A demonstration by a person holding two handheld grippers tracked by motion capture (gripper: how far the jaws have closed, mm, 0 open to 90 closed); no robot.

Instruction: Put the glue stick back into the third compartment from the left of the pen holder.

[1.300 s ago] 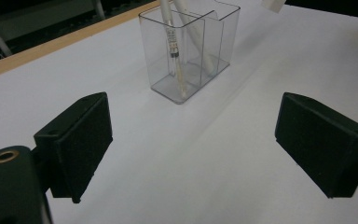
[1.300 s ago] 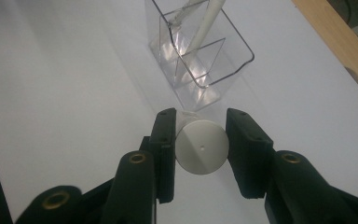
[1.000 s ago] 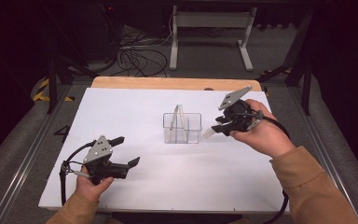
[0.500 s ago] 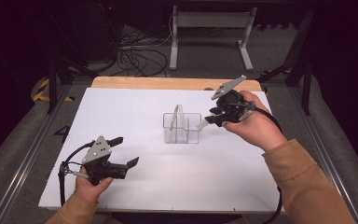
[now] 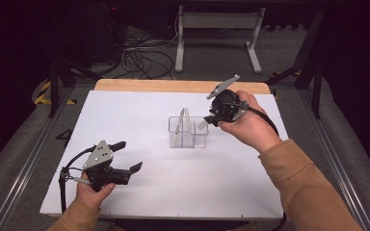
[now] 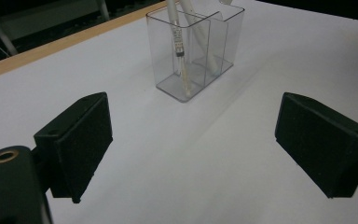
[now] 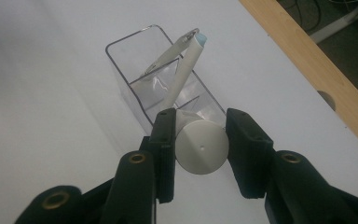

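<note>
Right gripper (image 5: 215,117) shifted back — tube (image 7: 200,147) end-on

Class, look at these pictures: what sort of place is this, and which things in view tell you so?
Probably a lab or recording workshop, not a home: a bare white table edged by metal rails, loose cables on a dark floor, and a metal stand behind it.

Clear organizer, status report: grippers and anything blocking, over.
Right gripper shut on white tube, its far end over clear organizer. Left gripper open, parked. Two pens already inside; nothing blocking.
</note>
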